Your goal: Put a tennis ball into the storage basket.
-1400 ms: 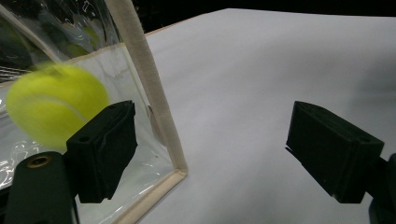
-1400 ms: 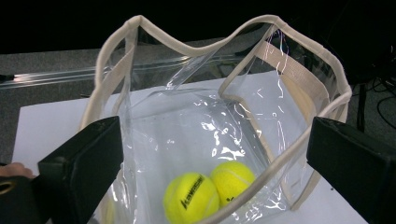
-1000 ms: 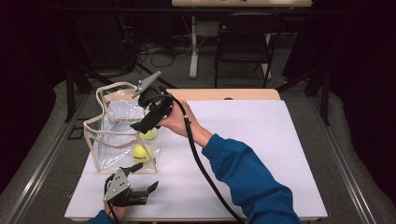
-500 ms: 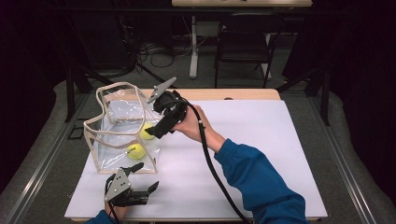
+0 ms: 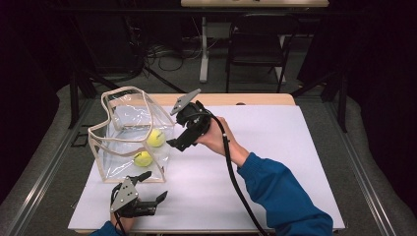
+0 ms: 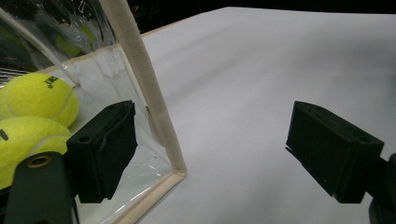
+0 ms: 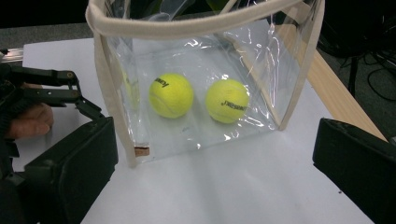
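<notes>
Your right gripper sits just left of centre in the high view, held above the white table with its jaws spread wide and nothing between them, tips just beside the right wall of the clear bag. The bag stands upright on the left part of the table, its cream-trimmed mouth open at the top. Inside it lie two tennis balls, one nearer the bag's right wall and the other tennis ball lower in the frame, close to the near bottom edge; they are near each other, and whether they touch cannot be told. In the right gripper view the balls lie side by side at mid-frame behind the clear wall, black lettering showing on both. Your left gripper is at the lower left of the high view, low by the table's near edge, its jaws also well apart and empty. In the left gripper view its left-hand jaw stands in front of the bag's bottom corner and its cream edging.
</notes>
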{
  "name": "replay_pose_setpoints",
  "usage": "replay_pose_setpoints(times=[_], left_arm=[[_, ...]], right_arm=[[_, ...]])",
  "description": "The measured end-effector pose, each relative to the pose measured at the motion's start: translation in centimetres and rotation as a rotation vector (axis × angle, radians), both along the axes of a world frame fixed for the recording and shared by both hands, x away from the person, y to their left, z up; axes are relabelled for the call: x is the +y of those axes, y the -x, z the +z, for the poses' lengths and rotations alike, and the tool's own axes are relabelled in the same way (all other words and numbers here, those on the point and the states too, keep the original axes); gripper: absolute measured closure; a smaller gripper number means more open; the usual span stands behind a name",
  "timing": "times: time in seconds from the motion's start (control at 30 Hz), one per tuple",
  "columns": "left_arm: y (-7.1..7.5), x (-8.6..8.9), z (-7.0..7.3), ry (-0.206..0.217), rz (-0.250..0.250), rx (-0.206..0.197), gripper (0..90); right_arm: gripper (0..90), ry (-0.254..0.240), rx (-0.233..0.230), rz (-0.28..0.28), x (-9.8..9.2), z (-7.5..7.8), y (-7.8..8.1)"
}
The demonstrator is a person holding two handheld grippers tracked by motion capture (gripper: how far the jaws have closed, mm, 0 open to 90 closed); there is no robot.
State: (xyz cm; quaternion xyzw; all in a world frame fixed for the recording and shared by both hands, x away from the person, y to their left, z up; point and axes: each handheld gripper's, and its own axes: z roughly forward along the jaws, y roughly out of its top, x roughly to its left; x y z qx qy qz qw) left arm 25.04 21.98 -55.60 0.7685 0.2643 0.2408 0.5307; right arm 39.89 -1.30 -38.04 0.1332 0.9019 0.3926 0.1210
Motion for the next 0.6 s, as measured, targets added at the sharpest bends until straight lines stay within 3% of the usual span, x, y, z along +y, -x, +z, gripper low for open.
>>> replay_pose_setpoints(times=[0.6], left_arm=[[0.1, 0.0, 0.0, -0.004, 0.002, 0.001, 15.7]], right_arm=[[0.0, 0.019, 0.014, -0.046, -3.5, -2.8, 0.7]])
